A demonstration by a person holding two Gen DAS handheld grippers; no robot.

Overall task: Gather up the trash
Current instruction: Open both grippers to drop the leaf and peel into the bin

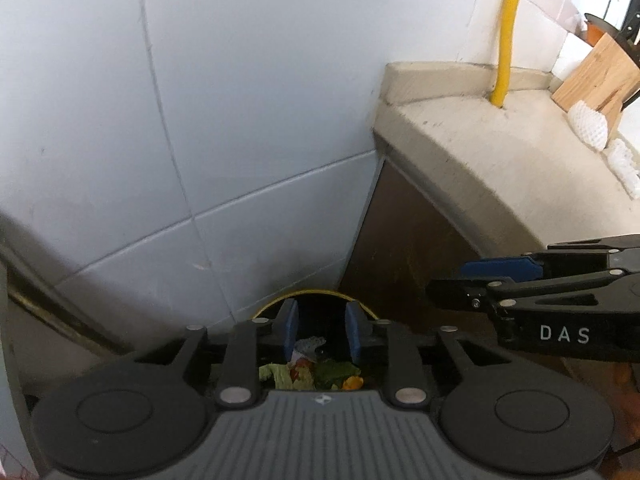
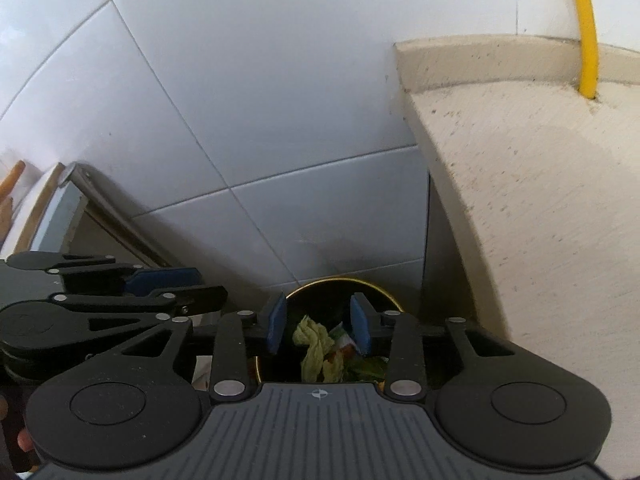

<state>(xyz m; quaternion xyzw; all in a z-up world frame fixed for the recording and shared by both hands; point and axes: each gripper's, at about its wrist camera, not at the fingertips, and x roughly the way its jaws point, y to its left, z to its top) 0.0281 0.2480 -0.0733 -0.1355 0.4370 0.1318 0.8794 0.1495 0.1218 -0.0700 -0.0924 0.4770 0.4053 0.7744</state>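
Both hand-held grippers point down into a bin (image 2: 340, 284) that stands on the floor in the corner, between the tiled wall (image 1: 200, 120) and the side of the table (image 1: 500, 168). The bin has a thin yellow rim, and inside it lies the trash (image 2: 320, 344): a crumpled yellowish cloth or paper, green scraps, some orange bits and a small wrapper.

The left hand-held gripper (image 1: 322, 328) has its blue pads parted with nothing between them; only the trash far below shows through the gap. The right hand-held gripper (image 2: 320, 324) is open too, a little wider, and it also holds nothing. The two tools hang side by side above the mouth of the bin, each showing in the other's view.

My judgement is that the step in hand is the drop: both tools are empty above the bin, so what they carried is probably among the trash below, though I cannot tell which pieces.

On the table, near a wooden block (image 1: 596, 76) and a yellow pipe (image 1: 506, 32), lie two white foam nets (image 1: 590, 126). They look like possible next pieces. The next move calls for lifting both tools clear of the bin, turning to the table, and closing gently on the soft foam.
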